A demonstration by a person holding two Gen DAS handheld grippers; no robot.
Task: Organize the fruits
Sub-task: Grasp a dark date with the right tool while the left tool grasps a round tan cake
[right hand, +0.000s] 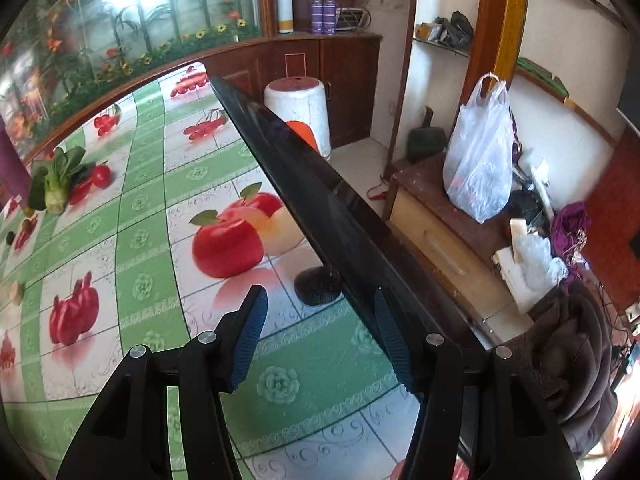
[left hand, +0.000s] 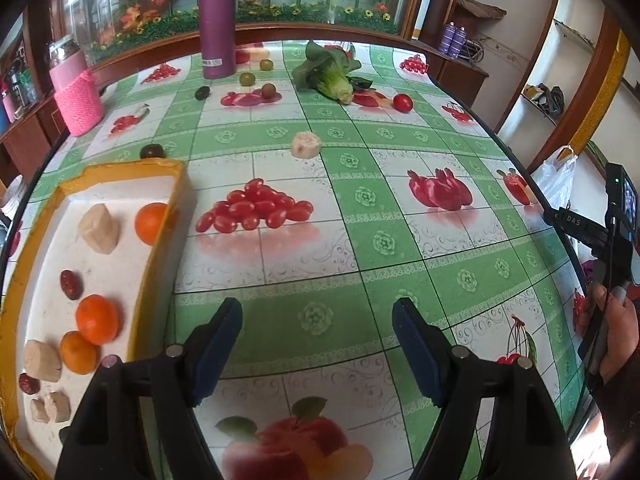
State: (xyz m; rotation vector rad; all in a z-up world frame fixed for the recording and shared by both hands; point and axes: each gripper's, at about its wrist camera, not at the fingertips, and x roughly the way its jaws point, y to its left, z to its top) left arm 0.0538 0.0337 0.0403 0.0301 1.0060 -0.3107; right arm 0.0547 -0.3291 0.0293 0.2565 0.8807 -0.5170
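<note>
A white foam tray with a yellow rim (left hand: 160, 248) lies at the left of the table and holds oranges (left hand: 97, 319), red dates (left hand: 71, 284) and pale banana pieces (left hand: 99, 229). A loose banana piece (left hand: 305, 144) lies mid-table. A dark plum (left hand: 152, 151) sits just beyond the tray. Small green and brown fruits (left hand: 247, 79) and a red tomato (left hand: 402, 103) lie farther back. My left gripper (left hand: 318, 344) is open and empty above the table, right of the tray. My right gripper (right hand: 320, 332) is open and empty over the table's right edge (right hand: 320, 200).
A purple flask (left hand: 218, 20) and a bok choy (left hand: 328, 74) stand at the back; the bok choy also shows in the right wrist view (right hand: 54, 184). A pink knit-covered jar (left hand: 78, 92) is at the back left. Right of the table are a white bucket (right hand: 300, 112) and a plastic bag (right hand: 480, 160).
</note>
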